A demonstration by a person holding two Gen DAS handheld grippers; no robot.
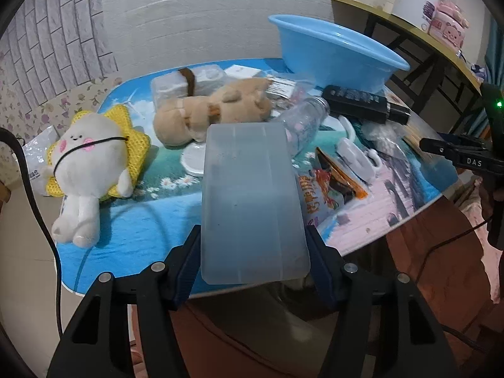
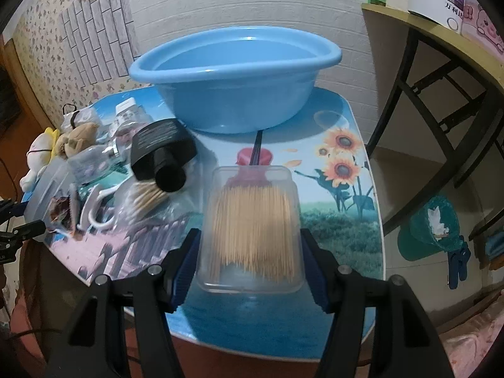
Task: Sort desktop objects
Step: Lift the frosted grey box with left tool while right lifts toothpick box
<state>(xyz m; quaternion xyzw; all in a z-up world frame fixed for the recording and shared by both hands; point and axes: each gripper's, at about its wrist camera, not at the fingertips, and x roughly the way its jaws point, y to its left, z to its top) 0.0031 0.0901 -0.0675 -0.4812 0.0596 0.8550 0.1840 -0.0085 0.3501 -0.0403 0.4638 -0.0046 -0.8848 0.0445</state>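
Observation:
My left gripper (image 1: pixel 252 236) is shut on a frosted translucent plastic box (image 1: pixel 252 189), with a pad pressing each long side, above the near edge of the table. My right gripper (image 2: pixel 250 236) is shut on a clear box of toothpicks (image 2: pixel 252 220), held over the table's front part. A blue basin (image 2: pixel 233 72) stands empty at the back of the table; in the left wrist view the blue basin (image 1: pixel 334 53) is at the upper right. The right gripper (image 1: pixel 456 154) also shows at the right edge of the left wrist view.
On the picture-printed table (image 2: pixel 346 189) lie a white and yellow plush (image 1: pixel 91 163), a brown plush (image 1: pixel 217 107), a clear bottle (image 1: pixel 302 123), a black bottle (image 2: pixel 163 148), a snack packet (image 1: pixel 321 195), white hooks (image 1: pixel 356 154) and bagged toothpicks (image 2: pixel 148 198). A side table (image 2: pixel 441 41) stands at right.

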